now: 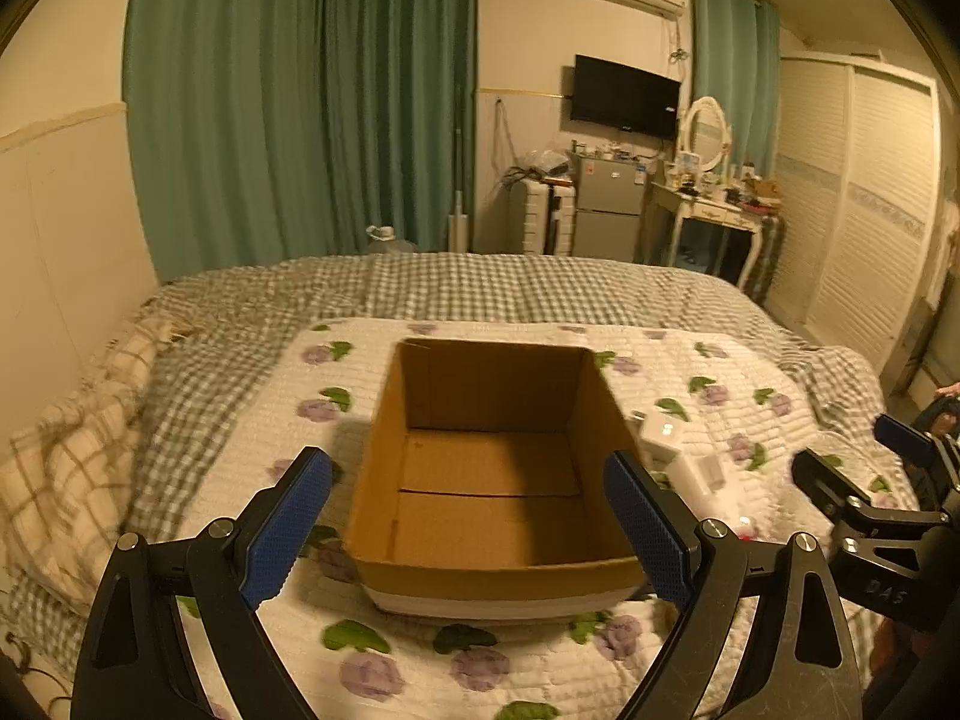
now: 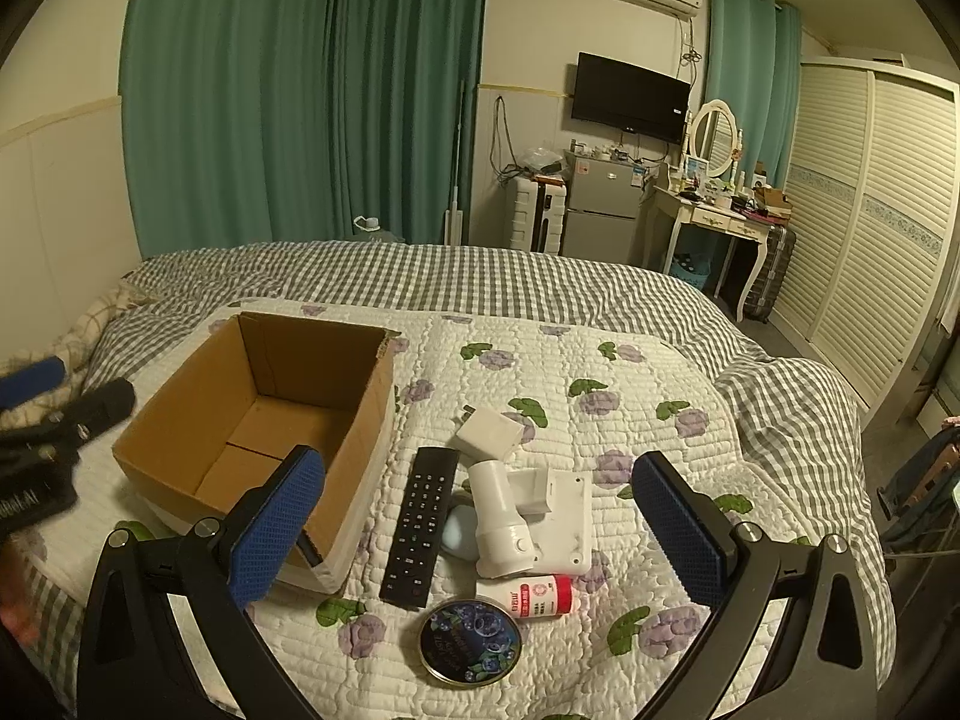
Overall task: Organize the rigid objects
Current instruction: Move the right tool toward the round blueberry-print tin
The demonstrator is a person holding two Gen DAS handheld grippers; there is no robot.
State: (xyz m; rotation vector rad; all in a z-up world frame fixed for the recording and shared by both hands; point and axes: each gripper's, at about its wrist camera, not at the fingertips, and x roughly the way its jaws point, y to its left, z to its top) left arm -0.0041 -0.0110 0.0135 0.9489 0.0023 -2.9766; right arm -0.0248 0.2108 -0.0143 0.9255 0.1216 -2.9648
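Note:
An empty cardboard box (image 1: 489,468) (image 2: 258,414) sits open on the flowered quilt (image 2: 600,396). Right of it lies a cluster: a black remote (image 2: 420,525), a white charger block (image 2: 489,432), a white cylinder device (image 2: 501,516) on a white plate-like part (image 2: 567,516), a pale blue object (image 2: 459,531), a white bottle with a red cap (image 2: 528,597) and a round dark tin (image 2: 470,642). My left gripper (image 1: 468,525) hovers open in front of the box. Open too, my right gripper (image 2: 480,534) is above the cluster. White items (image 1: 666,441) look blurred in the left wrist view.
The quilt lies on a bed with a grey checked cover (image 2: 480,276). Green curtains (image 2: 300,90), a small fridge (image 2: 603,210), a dressing table (image 2: 714,222) and a louvred wardrobe (image 2: 870,222) stand beyond. The other gripper shows at each view's edge (image 1: 888,498) (image 2: 54,420).

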